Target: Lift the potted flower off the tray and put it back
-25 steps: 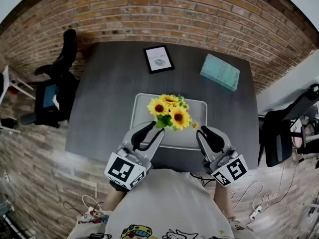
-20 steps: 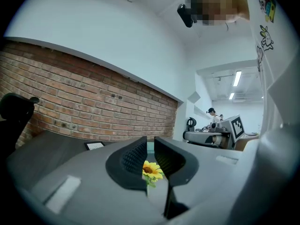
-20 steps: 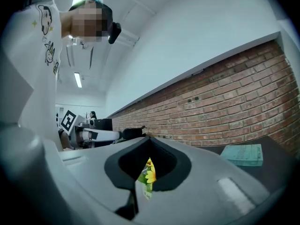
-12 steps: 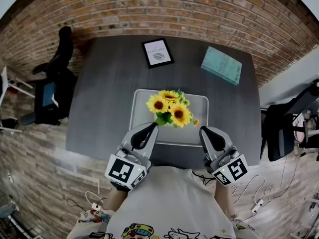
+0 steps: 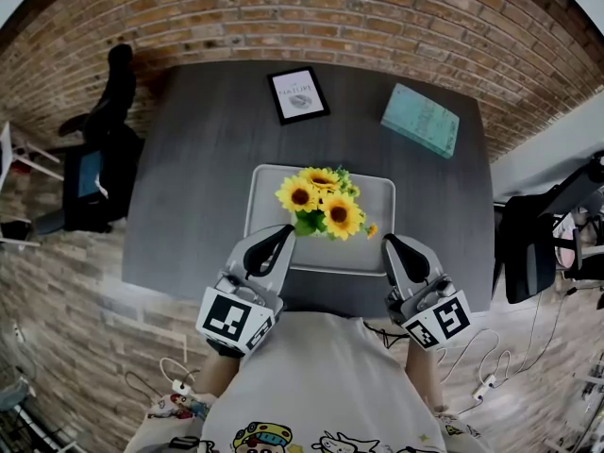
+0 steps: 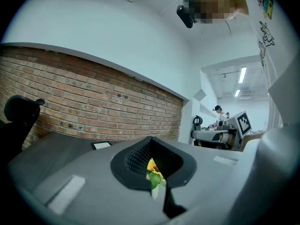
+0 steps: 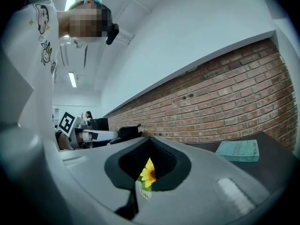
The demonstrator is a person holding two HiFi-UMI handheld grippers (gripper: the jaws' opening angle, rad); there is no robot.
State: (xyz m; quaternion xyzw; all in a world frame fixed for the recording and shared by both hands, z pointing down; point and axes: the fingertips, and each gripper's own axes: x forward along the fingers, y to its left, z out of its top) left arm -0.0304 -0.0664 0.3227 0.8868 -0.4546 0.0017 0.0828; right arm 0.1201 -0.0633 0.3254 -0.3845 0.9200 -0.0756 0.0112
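A bunch of yellow sunflowers (image 5: 321, 201) stands on the pale grey tray (image 5: 377, 192) in the middle of the dark table; the blooms hide the pot in the head view. My left gripper (image 5: 283, 233) is shut and empty, just left of the leaves at the tray's near edge. My right gripper (image 5: 391, 243) is shut and empty at the tray's near right corner, apart from the flowers. In the left gripper view, yellow and green of the flowers (image 6: 153, 171) show through the notch of the closed jaws. The right gripper view shows one sunflower (image 7: 149, 172) above the white pot (image 7: 144, 192).
A framed picture (image 5: 298, 94) and a teal book (image 5: 420, 121) lie at the table's far side, near the brick wall. A black office chair (image 5: 99, 149) stands left of the table (image 5: 189, 206), another chair (image 5: 533, 243) to the right. Cables lie on the floor by my body.
Both grippers' jaws have closed from slightly apart to fully shut. The left gripper's tip now sits a little clear of the leaves. The flowers stay on the tray.
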